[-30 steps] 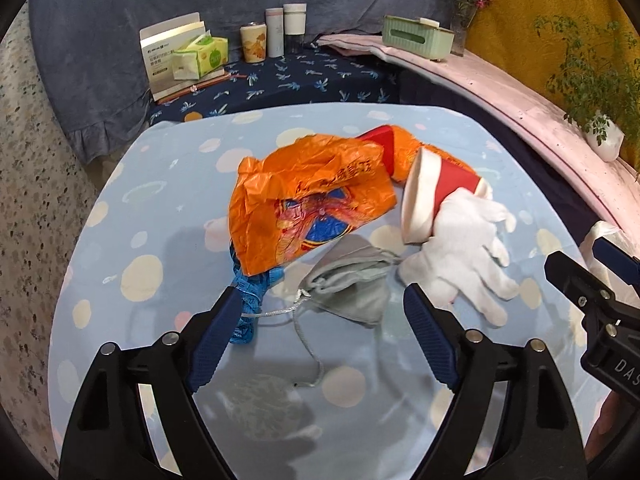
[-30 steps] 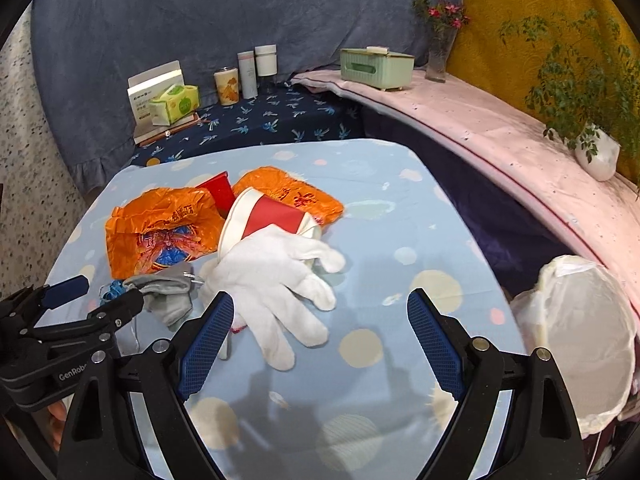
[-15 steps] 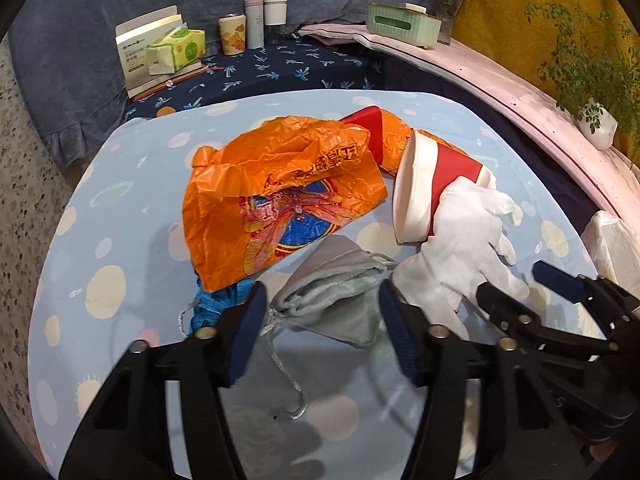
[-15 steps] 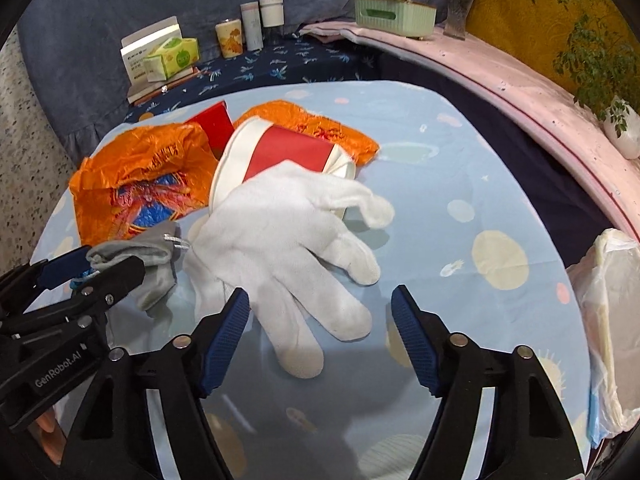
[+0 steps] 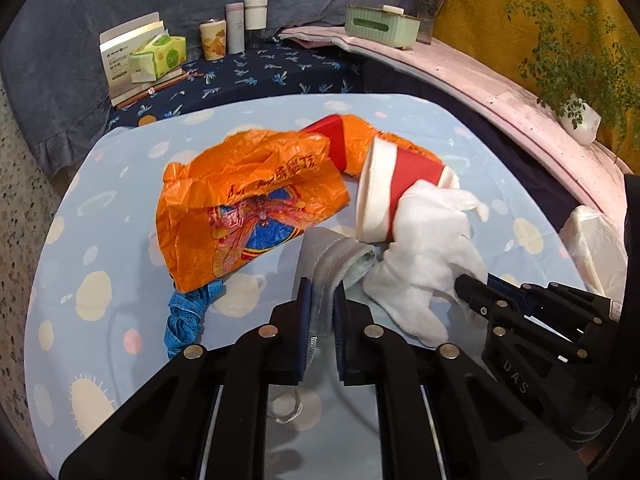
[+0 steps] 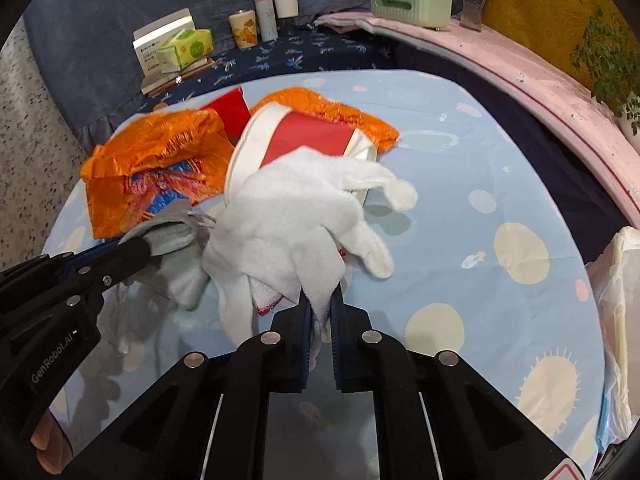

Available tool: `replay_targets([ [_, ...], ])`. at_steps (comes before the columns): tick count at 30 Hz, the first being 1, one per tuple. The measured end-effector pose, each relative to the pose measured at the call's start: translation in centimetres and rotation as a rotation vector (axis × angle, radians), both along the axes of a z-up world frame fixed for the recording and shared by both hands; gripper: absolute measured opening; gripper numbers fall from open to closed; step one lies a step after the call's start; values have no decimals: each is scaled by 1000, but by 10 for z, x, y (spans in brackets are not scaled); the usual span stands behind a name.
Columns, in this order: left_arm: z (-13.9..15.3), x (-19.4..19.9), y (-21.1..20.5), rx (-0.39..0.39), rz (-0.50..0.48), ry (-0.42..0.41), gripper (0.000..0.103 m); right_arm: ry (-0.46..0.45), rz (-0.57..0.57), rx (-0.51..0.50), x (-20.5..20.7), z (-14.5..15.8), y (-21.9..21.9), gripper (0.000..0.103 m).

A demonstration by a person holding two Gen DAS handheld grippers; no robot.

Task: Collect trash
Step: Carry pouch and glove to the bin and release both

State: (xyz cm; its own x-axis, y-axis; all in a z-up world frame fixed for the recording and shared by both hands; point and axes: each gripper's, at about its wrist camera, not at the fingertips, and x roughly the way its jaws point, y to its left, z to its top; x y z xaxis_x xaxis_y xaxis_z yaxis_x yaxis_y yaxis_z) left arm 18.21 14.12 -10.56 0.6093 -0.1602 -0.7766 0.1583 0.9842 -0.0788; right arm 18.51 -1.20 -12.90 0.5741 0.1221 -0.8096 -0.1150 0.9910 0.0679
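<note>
My left gripper [image 5: 320, 300] is shut on a grey drawstring pouch [image 5: 336, 258], which also shows in the right wrist view [image 6: 176, 236]. My right gripper [image 6: 320, 308] is shut on a white cloth glove [image 6: 296, 216], seen in the left wrist view [image 5: 424, 248] too. The glove drapes over a red and white paper cup [image 6: 304, 140] lying on its side. An orange plastic bag [image 5: 248, 196] and a second orange wrapper [image 6: 340, 112] lie behind. A blue measuring tape [image 5: 186, 316] lies left of the pouch.
A white-lined trash bin [image 6: 616, 320] stands off the table's right edge. The table has a light blue spotted cloth [image 6: 500, 184]. Behind it a dark shelf holds a tissue pack [image 5: 158, 58], cups and a green box [image 5: 382, 30]. A pink ledge with a potted plant [image 5: 580, 120] runs along the right.
Both grippers moved forward and closed. The left closed on the grey pouch, the right on the white glove, which is now bunched up.
</note>
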Motion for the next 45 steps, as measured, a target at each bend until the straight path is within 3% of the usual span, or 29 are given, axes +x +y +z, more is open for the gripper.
replay_targets([
  [11,63,-18,-33,-70,-46,-83,9,-176,-45,32,-26,84,-30,8],
  [19,112,-30,-79,-105,-120,-150,9,-283,-100,33,-47,140,-73,8],
  [26,137,-45,-123,-145,-198,-171,9,-363,-172,43,-70,176,-123,8],
  [35,151,-63,-191,-145,-322,-187,9,-399,-287,32,-96,186,-184,8],
  [45,142,-70,-258,-158,-422,-140,9,-382,-413,33,-119,175,-251,8],
])
